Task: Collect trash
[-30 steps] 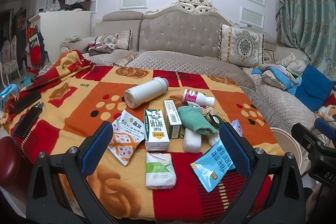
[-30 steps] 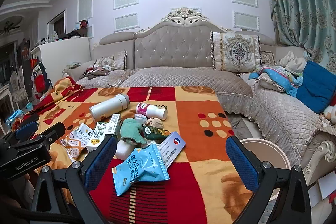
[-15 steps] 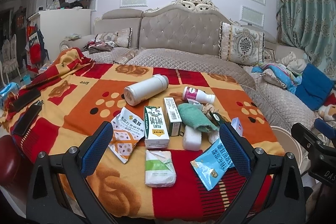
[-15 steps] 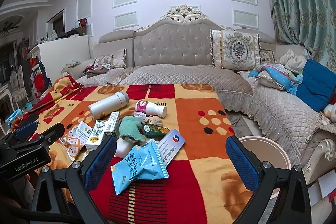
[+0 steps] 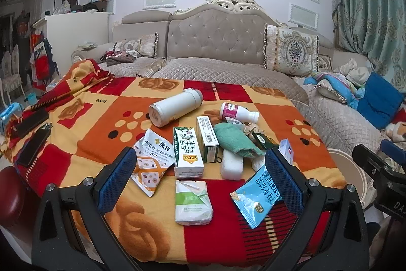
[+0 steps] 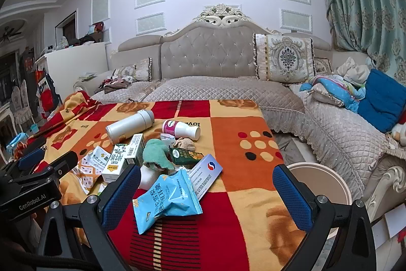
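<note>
Trash heap on blanket: blue packet nearest my right hand-held gripper, spread empty; left hand-held gripper likewise. I'd pinch its crimped edge, then drop into bin.

Blanket red/orange/yellow checks w/ dots; light-blue snack packet at 6 o'clock, teal cloth ctr, white flask 12 o'clock, blue gripper pads.

Bottle behind carton; packet before it.
</note>
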